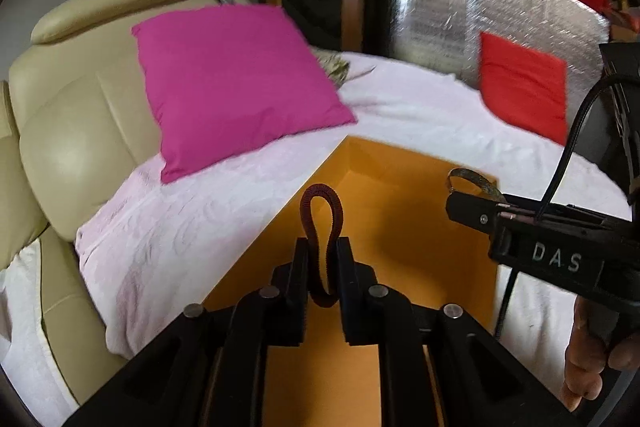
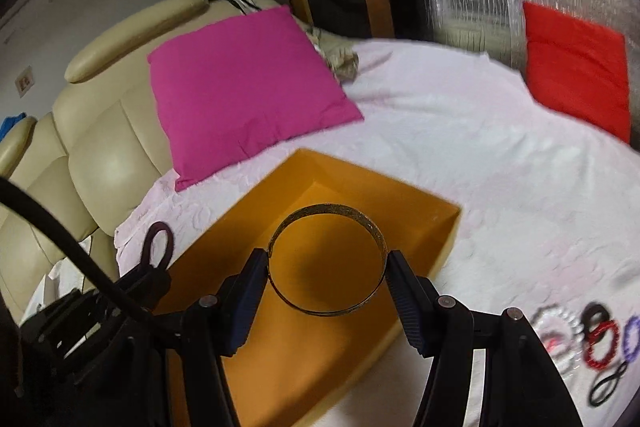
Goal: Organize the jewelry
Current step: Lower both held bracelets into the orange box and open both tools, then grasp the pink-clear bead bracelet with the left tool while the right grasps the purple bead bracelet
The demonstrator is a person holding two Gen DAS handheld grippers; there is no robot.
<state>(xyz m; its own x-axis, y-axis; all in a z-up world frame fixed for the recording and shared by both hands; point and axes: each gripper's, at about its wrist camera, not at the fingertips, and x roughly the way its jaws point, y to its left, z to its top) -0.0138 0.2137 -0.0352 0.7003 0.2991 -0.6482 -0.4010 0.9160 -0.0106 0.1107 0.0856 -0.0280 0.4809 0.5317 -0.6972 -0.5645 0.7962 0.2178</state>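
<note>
An open orange box [image 1: 400, 211] [image 2: 344, 343] lies on a white bedspread. My left gripper [image 1: 322, 247] is shut on a dark red ribbed band [image 1: 320, 211], squeezed into a loop above the box's near corner; the band also shows in the right wrist view [image 2: 160, 239]. My right gripper [image 2: 327, 263] is shut on a wide gold bangle [image 2: 327, 263], held over the box interior. The right gripper [image 1: 456, 203] with the bangle [image 1: 476, 181] also shows in the left wrist view over the box's right side. Several bracelets and bands [image 2: 600, 343] lie on the bedspread at the right.
A magenta pillow [image 1: 236, 87] [image 2: 248, 91] lies beyond the box against a cream leather headboard [image 1: 76, 131]. A red pillow [image 1: 524, 87] [image 2: 576, 67] leans on a silver foil panel [image 1: 472, 11] at the back right. The white bedspread [image 2: 500, 163] surrounds the box.
</note>
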